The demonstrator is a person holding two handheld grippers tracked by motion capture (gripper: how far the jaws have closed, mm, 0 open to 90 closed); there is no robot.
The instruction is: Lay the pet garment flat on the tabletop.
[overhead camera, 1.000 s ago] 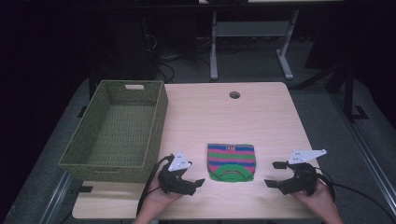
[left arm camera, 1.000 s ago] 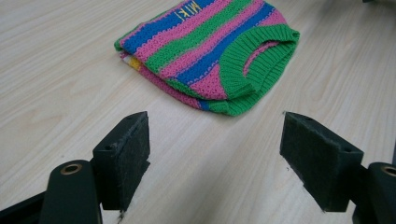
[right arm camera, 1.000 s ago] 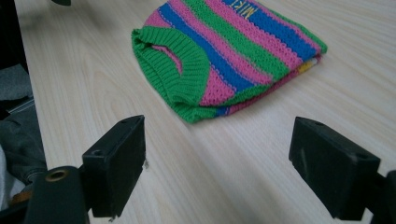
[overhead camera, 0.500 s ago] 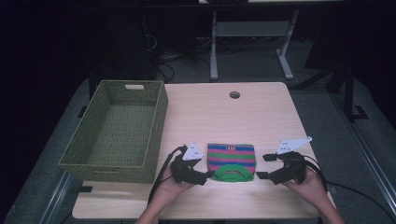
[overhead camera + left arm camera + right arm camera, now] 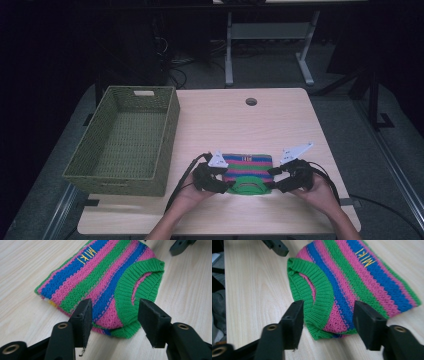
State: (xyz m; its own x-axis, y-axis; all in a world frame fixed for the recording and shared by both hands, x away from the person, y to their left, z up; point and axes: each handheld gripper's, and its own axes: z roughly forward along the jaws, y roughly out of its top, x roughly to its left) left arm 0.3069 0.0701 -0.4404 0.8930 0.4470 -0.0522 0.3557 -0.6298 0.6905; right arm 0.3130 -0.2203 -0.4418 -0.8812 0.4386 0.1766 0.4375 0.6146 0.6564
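Two grippers [image 5: 227, 181] [image 5: 274, 181], one sweater [image 5: 247, 170], one basket [image 5: 125, 145]

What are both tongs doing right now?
Left tongs: open, just closing around the sweater corner.
Right tongs: open, just closing around its other corner.

One knitted striped garment [image 5: 247, 170] lies on the table — a single piece, with one green ribbed neck opening [image 5: 136, 287] and one line of yellow stitched lettering [image 5: 87, 254] on it. Its stripes come in three colours: pink, blue and green. One woven green basket [image 5: 125, 142] stands on the table, with one cut-out handle slot [image 5: 144, 93] showing in its far wall. There is one wooden table [image 5: 280, 120], and it has one round hole [image 5: 251, 101] near its far edge. Two grippers are in view — the left gripper [image 5: 220, 182] and the right gripper [image 5: 274, 181] — each with two black jaws, four in all, and two hands carry them.
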